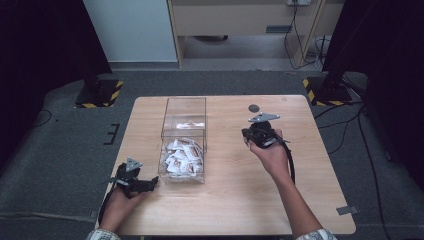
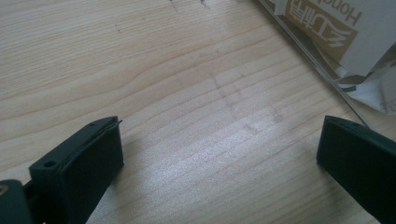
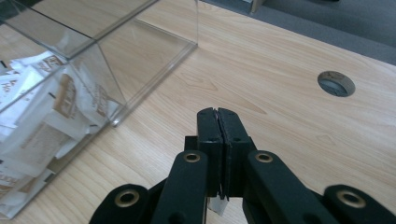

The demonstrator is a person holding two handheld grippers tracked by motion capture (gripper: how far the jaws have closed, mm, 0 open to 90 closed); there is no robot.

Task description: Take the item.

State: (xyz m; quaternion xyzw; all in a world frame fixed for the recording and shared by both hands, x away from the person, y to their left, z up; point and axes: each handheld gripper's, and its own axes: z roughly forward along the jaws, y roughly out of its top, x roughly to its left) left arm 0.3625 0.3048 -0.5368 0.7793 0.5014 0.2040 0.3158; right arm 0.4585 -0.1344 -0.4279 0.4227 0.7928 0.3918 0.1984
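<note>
— Starting nearest you: what was your left hand [image 1: 116, 202] doing?

— You held the left gripper [image 1: 150, 184] low at the near left edge of the wooden table [image 1: 240, 200], pointed toward the clear box [image 1: 184, 131]. In the left gripper view its jaws stood wide apart over bare wood, released, with nothing between them. The box's near wall and the printed packets [image 2: 327, 28] behind it sat just beyond the jaw on that view's right.

— And my right?

— Your right hand [image 1: 270, 152] was farther out, right of the box and apart from it. You kept the right gripper [image 3: 218, 116] clenched: in the right gripper view its jaws met face to face. A small pale sliver showed low between them near the base; I could not tell what it was.

— Where were the packets?

— You had the white and brown packets [image 1: 182, 157] heaped in the box's near compartment; the far compartment [image 1: 185, 112] showed bare floor. Beyond your right gripper lay a round hole [image 1: 254, 107] in the tabletop.
</note>
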